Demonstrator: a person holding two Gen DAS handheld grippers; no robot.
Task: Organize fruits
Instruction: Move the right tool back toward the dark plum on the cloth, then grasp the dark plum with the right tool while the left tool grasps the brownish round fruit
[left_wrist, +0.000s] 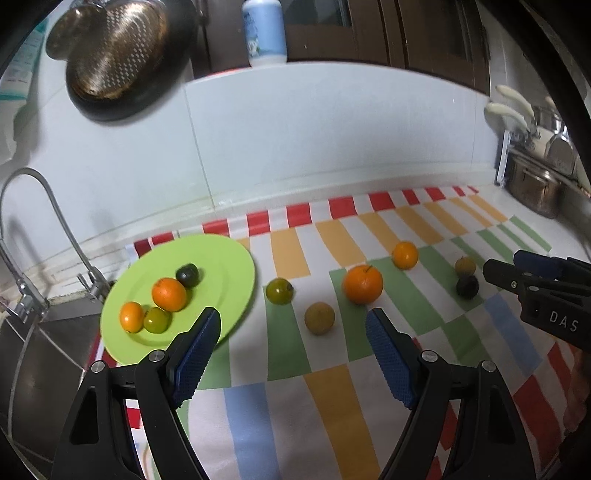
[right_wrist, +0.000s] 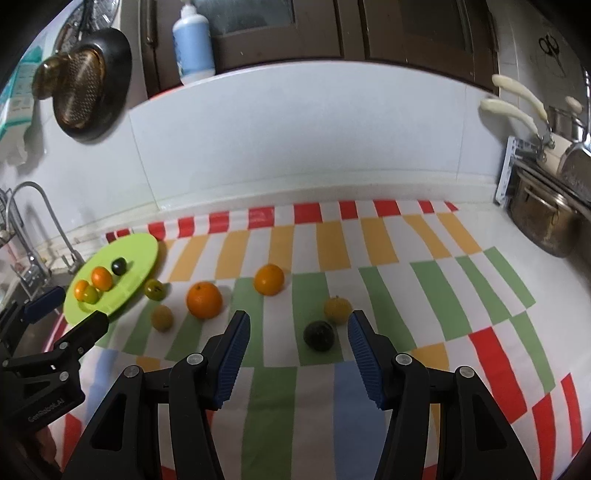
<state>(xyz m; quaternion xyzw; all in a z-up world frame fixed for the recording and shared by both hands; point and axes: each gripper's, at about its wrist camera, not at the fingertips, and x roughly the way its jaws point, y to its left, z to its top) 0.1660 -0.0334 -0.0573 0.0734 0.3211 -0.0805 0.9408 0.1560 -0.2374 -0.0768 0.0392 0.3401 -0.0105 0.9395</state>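
A green plate (left_wrist: 229, 266) (right_wrist: 142, 245) at the left holds two oranges, a green fruit and a dark fruit (left_wrist: 187, 275). On the striped cloth lie a green fruit (left_wrist: 279, 291) (right_wrist: 154, 288), a tan fruit (left_wrist: 319, 317) (right_wrist: 162, 317), a big orange (left_wrist: 362, 284) (right_wrist: 204, 300), a small orange (left_wrist: 405, 254) (right_wrist: 269, 279), a yellow fruit (left_wrist: 465, 264) (right_wrist: 337, 309) and a dark fruit (left_wrist: 467, 285) (right_wrist: 319, 335). My left gripper (left_wrist: 293, 321) (right_wrist: 74, 310) is open and empty beside the plate. My right gripper (right_wrist: 298, 323) (left_wrist: 506, 269) is open and empty, just in front of the dark fruit.
A sink and faucet (left_wrist: 40, 206) sit left of the plate. Metal pots (right_wrist: 546, 221) and white-handled pans stand at the right. A pan and a strainer (left_wrist: 118, 55) hang on the tiled wall, and a blue bottle (right_wrist: 194, 44) stands on the ledge.
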